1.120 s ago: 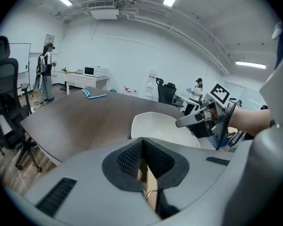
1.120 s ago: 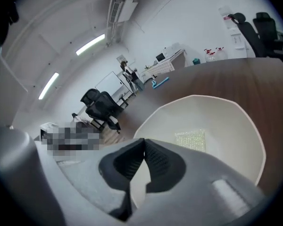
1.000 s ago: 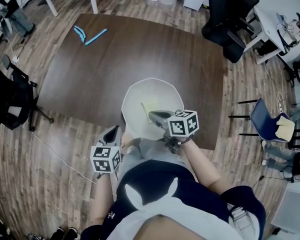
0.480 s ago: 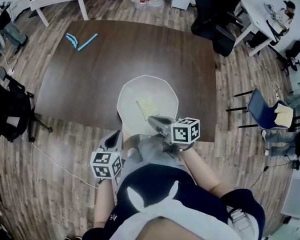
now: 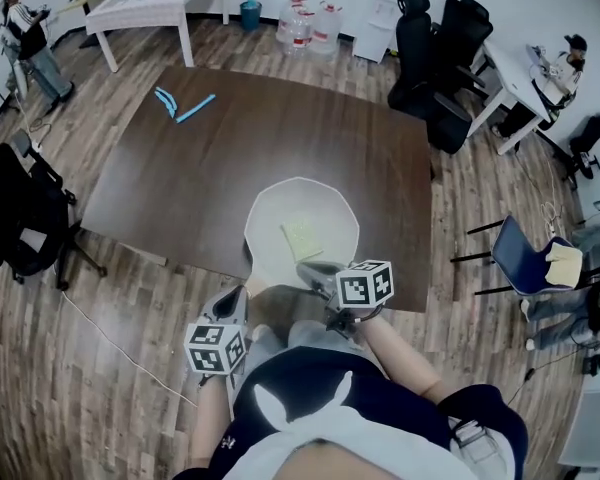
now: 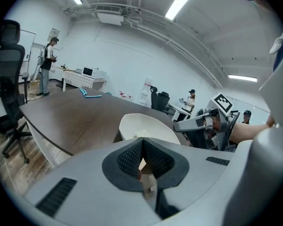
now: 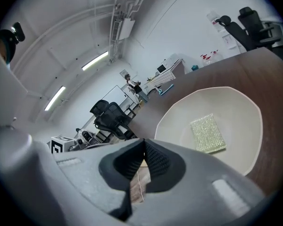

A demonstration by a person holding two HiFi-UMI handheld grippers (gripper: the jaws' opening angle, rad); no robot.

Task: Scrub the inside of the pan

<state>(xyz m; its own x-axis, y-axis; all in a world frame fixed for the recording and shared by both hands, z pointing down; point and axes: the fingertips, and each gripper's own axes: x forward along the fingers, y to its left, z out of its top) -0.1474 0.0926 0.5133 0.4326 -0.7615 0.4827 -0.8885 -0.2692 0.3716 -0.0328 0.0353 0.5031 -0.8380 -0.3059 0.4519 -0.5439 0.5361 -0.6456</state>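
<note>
Head view: you haven't begun scrubbing; left gripper (image 5: 230, 292) and right gripper (image 5: 307, 266) shut, empty; open one, seize green woven pad (image 5: 301, 238) inside white faceted pan (image 5: 323, 202)

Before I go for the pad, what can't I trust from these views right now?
- Near rim of the pan: partly covered by the right gripper in the head view, and by each gripper's own body in both gripper views.
- The pad: only a sliver shows above the left gripper in the left gripper view.
- Dirt inside the pan: too small everywhere.
- The blue things on the far table: too small to identify.
</note>
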